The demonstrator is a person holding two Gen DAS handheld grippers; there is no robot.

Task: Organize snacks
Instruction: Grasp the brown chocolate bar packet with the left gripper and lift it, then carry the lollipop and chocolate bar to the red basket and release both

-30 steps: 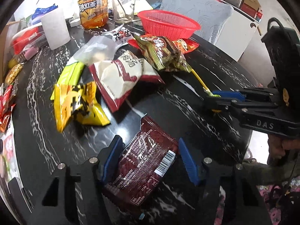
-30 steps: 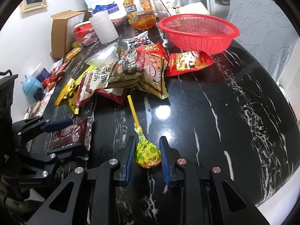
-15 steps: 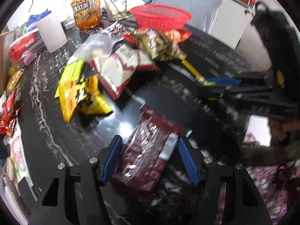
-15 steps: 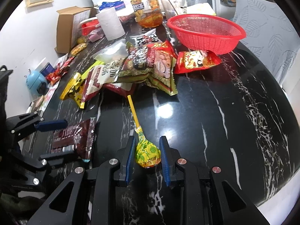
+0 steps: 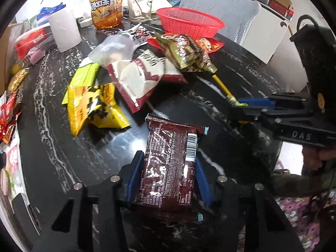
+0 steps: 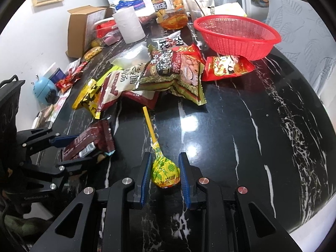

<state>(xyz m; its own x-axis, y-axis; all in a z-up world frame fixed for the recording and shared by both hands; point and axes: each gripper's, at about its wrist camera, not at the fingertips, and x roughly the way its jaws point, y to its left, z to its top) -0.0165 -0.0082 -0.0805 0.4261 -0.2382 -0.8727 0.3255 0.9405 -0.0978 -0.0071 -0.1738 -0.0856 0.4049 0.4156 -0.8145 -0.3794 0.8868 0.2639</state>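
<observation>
Snacks lay heaped at upper centre beside the red basket (image 6: pixel 236 34). At lower centre, the left gripper (image 5: pixel 168 178) pinched a brown packet (image 5: pixel 170 168), lifted and crumpled, while the right gripper (image 6: pixel 164 175) sat narrow around a lollipop (image 6: pixel 164 171), contact unclear. Best, I thought, to squeeze firmly, lift clear, then carry over the basket's rim.

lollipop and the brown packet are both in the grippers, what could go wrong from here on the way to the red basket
1. The right gripper pinches only the round wrapped head of the lollipop; it might swivel or slip out.
2. The left gripper squeezes the brown packet by its soft sides, so it may buckle and slide.
3. The red basket sits behind a loose pile with the green peanut bag in front; a low carry could drag packets along.
</observation>
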